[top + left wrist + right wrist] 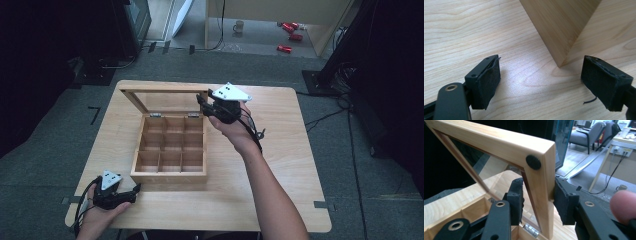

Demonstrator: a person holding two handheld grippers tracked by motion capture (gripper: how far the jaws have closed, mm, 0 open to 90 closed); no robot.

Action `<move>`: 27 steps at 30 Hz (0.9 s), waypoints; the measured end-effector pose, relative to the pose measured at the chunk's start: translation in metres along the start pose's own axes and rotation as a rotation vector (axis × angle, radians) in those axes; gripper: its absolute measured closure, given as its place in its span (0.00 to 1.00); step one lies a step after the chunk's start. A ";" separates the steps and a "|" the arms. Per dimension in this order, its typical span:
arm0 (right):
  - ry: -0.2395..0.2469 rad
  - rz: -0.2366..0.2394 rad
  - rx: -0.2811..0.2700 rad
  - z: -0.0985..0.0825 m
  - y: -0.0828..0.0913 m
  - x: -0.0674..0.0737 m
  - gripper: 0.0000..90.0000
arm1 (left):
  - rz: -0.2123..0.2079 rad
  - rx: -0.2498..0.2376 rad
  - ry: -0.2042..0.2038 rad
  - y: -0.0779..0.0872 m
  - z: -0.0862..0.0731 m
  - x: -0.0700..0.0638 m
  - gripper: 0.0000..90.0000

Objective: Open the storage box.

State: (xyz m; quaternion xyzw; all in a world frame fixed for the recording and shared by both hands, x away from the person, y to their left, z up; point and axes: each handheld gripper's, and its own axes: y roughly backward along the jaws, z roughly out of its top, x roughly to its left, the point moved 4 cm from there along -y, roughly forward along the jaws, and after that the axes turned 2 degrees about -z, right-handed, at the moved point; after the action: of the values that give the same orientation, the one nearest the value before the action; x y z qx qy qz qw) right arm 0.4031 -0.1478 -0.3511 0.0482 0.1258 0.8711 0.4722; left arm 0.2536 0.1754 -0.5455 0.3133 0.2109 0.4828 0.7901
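The wooden compartment box [170, 150] sits mid-surface [280, 150], its glass-paned lid [499, 145] raised on hinges at the box's 12 o'clock edge. The right gripper [537, 200] has its fingers [516, 200] pinching the lid frame's side rail, one pad on each face; the rail's long axis runs up from the hinge [531, 230] to the felt-dotted corner, so any swing pivots about that hinge line. The left gripper [541, 82] rests near the box's 7 o'clock corner, fingers spread on nothing, well apart from the lid.

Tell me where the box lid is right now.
In the high view the lid stands open behind the wooden box, mid-table, its right frame edge clamped by the right gripper.
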 end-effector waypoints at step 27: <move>-0.130 -0.084 0.039 0.024 -0.049 -0.033 0.74 | 0.012 0.006 -0.010 0.005 -0.006 -0.004 0.19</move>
State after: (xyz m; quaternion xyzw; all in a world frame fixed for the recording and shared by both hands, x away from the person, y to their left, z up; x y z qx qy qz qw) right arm 0.4660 -0.1451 -0.3399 0.1086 0.1140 0.8431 0.5143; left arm 0.2447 0.1757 -0.5460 0.3193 0.2067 0.4852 0.7874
